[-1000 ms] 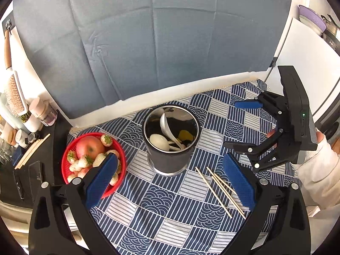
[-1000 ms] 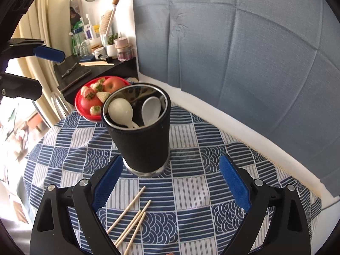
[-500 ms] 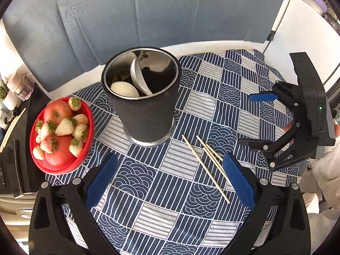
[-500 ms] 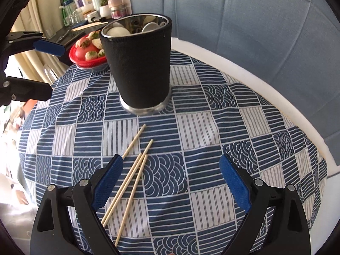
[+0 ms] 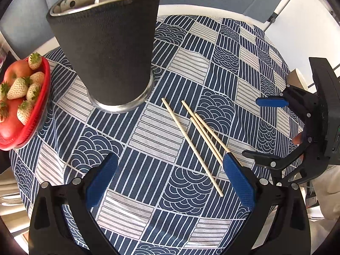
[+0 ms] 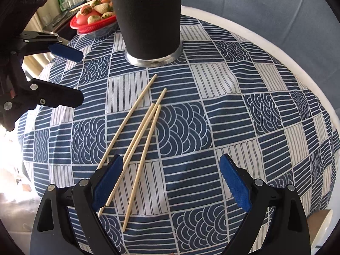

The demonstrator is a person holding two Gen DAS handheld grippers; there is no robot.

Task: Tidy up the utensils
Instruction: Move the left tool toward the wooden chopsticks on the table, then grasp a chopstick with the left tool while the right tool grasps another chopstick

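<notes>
no legible text, labels or numbers anywhere

Bright daylight, blown-out glare left of the right gripper's fingers (image 6: 110, 180); heavy fisheye warp, dark vignette corners, sharp focus.

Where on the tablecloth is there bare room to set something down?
Free: the cloth right of the chopsticks out to the white table rim, and the patch between the left gripper and the black utensil holder. Crowded: around the holder's base, with the red fruit basket alongside.
</notes>
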